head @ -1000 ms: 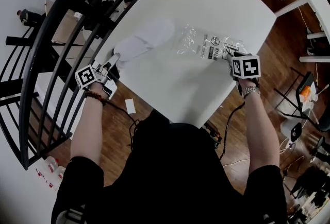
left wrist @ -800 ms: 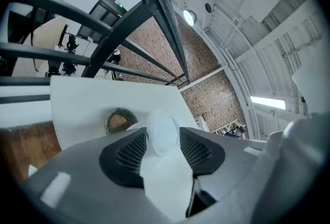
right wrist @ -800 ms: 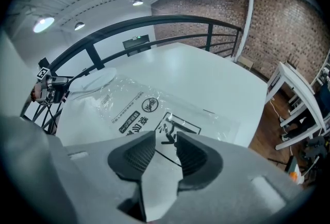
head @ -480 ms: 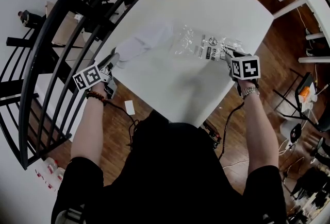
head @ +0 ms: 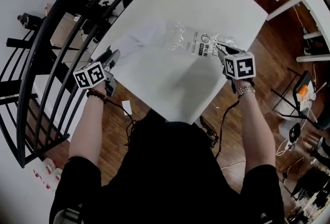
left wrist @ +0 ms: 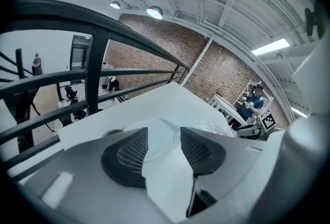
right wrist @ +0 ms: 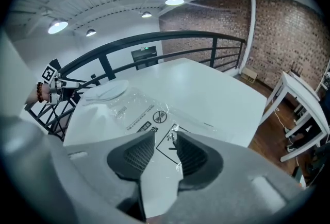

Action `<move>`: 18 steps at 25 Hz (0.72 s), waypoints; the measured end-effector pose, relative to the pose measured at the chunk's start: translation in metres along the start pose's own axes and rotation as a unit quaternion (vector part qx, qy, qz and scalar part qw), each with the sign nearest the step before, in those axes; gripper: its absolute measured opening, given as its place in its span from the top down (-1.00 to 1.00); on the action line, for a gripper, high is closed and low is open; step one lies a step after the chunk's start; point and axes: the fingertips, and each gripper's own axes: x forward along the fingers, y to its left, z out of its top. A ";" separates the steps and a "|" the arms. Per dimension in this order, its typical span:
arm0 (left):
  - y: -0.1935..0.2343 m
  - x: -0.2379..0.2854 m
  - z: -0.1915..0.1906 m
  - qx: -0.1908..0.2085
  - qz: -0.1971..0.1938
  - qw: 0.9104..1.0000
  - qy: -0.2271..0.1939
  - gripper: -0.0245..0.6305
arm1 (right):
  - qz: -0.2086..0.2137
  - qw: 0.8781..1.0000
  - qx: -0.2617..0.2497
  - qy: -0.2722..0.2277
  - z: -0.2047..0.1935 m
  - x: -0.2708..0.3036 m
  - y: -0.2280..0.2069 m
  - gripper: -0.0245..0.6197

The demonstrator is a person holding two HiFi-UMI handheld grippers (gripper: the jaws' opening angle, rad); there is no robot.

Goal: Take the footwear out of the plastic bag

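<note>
1. My left claw [left wrist: 164, 131], jaws apart and just easing inward, is empty. The slipper [head: 138, 40] lies just ahead of its tips, so I may close short.
2. My right claw [right wrist: 165, 135], jaws just opened partway, has the bag [right wrist: 135, 108] edge loose between them, and it may slide free.

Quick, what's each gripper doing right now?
Left gripper: open, jaws just closing slightly, nothing between them; white slipper ahead.
Right gripper: jaws apart, just opening, edge of plastic bag between them; grip cannot be told.
</note>
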 end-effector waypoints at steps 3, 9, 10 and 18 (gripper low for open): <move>-0.023 -0.001 -0.003 0.028 -0.006 1.000 0.001 0.37 | 0.013 1.000 -0.012 -0.018 0.004 -0.008 0.007 0.55; -0.070 -0.005 -0.008 0.055 -0.024 0.998 -0.012 0.58 | 0.035 0.997 -0.041 -0.054 0.011 -0.023 0.020 0.60; -0.078 -0.006 -0.009 0.059 -0.026 0.998 -0.016 0.62 | 0.038 0.996 -0.048 -0.061 0.012 -0.027 0.023 0.65; -0.139 -0.017 -0.015 0.107 -0.044 0.993 -0.033 0.84 | 0.048 0.989 -0.082 -0.111 0.022 -0.058 0.047 0.94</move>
